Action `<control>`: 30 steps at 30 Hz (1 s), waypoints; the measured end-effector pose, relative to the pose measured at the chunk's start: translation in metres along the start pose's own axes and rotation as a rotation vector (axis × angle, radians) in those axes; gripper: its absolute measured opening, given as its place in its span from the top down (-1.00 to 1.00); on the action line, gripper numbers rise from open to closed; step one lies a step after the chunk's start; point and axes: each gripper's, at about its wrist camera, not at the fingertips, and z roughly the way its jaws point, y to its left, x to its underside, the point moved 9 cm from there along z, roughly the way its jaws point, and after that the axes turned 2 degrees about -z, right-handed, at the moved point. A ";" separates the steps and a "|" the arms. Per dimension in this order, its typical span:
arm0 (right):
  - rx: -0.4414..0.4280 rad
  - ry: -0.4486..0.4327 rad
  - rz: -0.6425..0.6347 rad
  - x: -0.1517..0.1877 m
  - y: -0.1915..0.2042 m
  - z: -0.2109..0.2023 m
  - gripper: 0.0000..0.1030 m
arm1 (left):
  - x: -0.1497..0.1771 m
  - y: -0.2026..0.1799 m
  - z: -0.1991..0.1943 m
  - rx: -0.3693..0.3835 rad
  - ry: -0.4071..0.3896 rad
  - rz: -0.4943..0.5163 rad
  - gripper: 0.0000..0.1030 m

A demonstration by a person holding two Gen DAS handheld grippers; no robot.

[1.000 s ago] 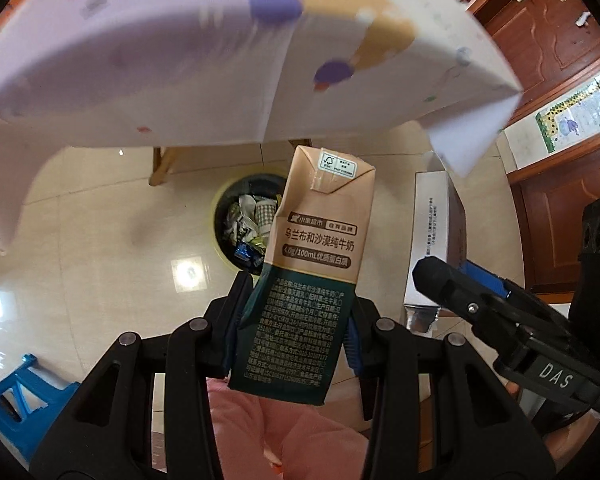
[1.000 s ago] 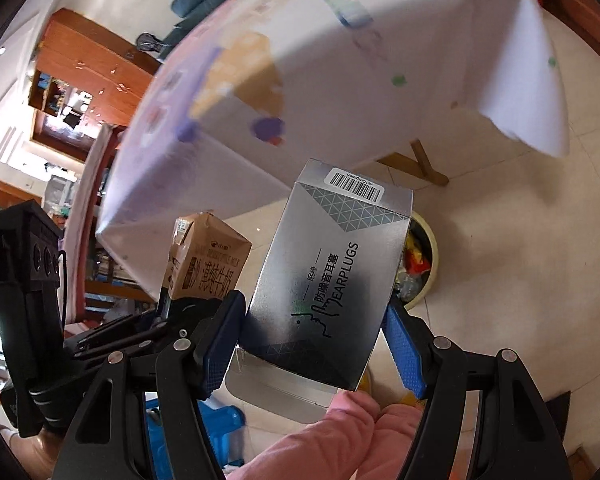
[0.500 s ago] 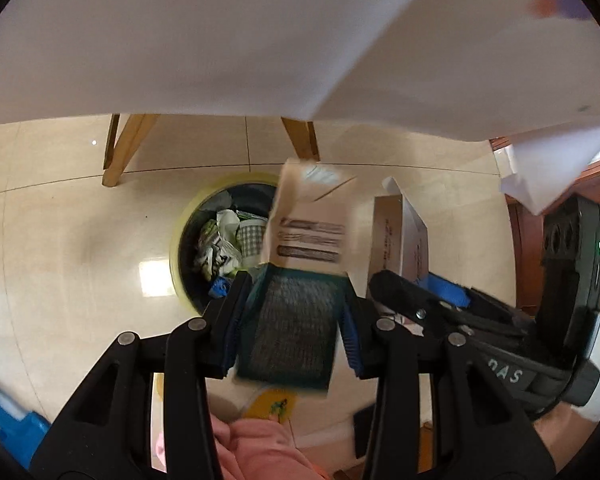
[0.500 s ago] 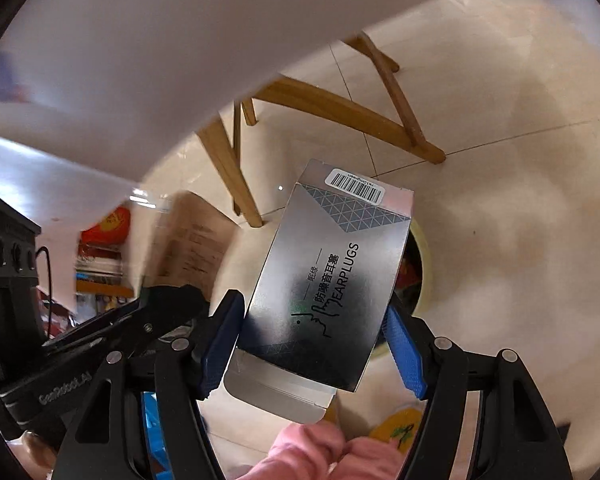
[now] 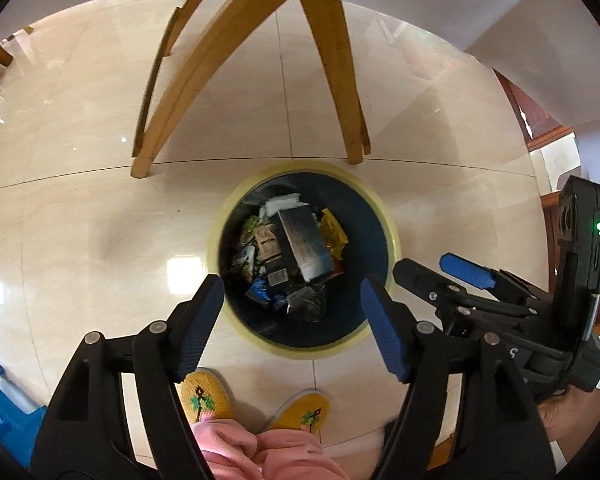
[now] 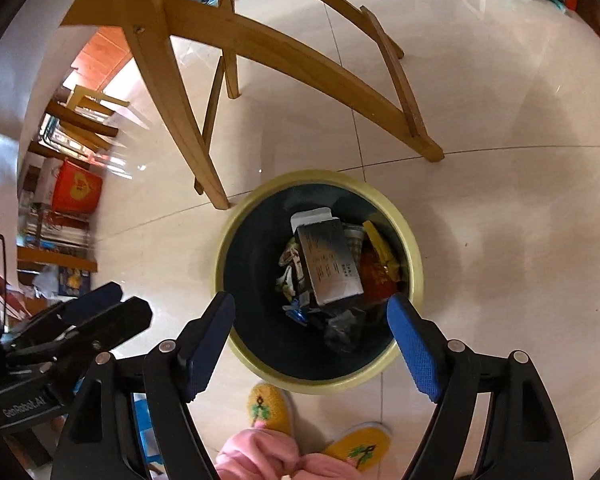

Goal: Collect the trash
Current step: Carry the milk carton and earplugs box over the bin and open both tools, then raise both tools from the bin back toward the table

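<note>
1. The bin (image 5: 384, 216), round with a pale yellow rim and a dark inside, stands on the cream floor tiles (image 5: 80, 208) and serves as the landmark here.
2. The left gripper (image 5: 292, 300) hangs above the near edge of the bin, its jaws spread wide with nothing between them.
3. The right gripper (image 6: 312, 316) also hangs above the near edge of the bin, its jaws just as wide apart and holding nothing.
4. The silver box (image 6: 328, 260) lies inside the bin, on top of the other rubbish, tilted with its open flap toward the far rim.
5. The brown milk carton (image 5: 269, 250) lies inside the bin too, just beside the silver box on its left in the left wrist view.
6. Wrappers (image 5: 334, 232) fill the rest of the bin around them.
7. Wooden table legs (image 5: 204, 64) stand on the floor just beyond the bin.
8. Yellow slippers (image 6: 270, 404) sit on the near side of the bin.
</note>
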 end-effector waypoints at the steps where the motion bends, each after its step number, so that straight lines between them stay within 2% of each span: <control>1: 0.005 0.001 -0.005 0.002 0.003 -0.001 -0.55 | 0.001 0.002 -0.002 -0.004 -0.006 -0.005 -0.32; 12: 0.063 -0.081 -0.024 0.001 0.024 -0.019 -0.55 | -0.003 0.022 -0.035 -0.039 -0.076 -0.064 -0.32; 16: 0.069 -0.114 -0.023 0.000 0.036 -0.046 -0.55 | -0.003 0.019 -0.058 -0.036 -0.093 -0.081 -0.32; 24: 0.088 -0.158 -0.028 0.003 0.059 -0.113 -0.55 | -0.003 0.005 -0.129 -0.046 -0.146 -0.087 -0.33; 30: 0.094 -0.190 -0.021 0.001 0.081 -0.179 -0.55 | -0.008 -0.009 -0.187 -0.061 -0.164 -0.083 -0.33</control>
